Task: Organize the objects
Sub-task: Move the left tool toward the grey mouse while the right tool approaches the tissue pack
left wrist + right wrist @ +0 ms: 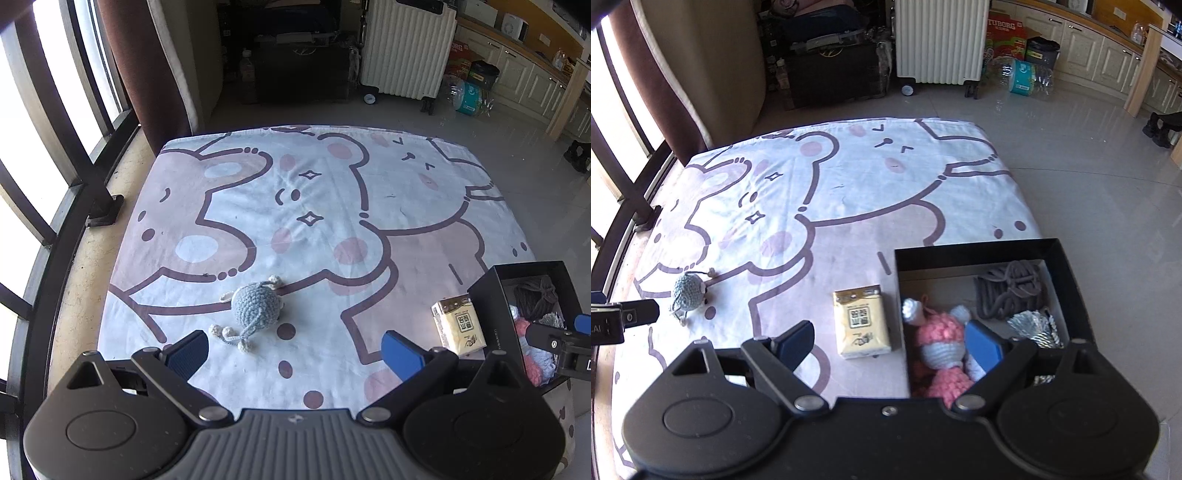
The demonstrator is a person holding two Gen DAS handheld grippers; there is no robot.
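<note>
A blue-grey crocheted toy [255, 307] [688, 293] lies on the cartoon-print sheet, just ahead of my left gripper [293, 354], which is open with nothing between its fingers. A yellow tissue pack [459, 325] [862, 319] lies flat beside the black box [491, 295] [979, 251]. Inside the box are a pink and white crocheted doll [940, 343], a coil of grey yarn [1010, 288] and a silvery tassel [1034, 326]. My right gripper [890, 349] is open and holds nothing; its left finger hangs over the sheet and its right finger over the box, straddling the box's left wall.
The sheet [314, 206] covers a low mattress that ends at a tiled floor [1089, 166] on the right and far side. A window railing [55, 192] and brown curtain [125, 66] run along the left. A white ribbed suitcase [406, 48] and dark boxes stand beyond.
</note>
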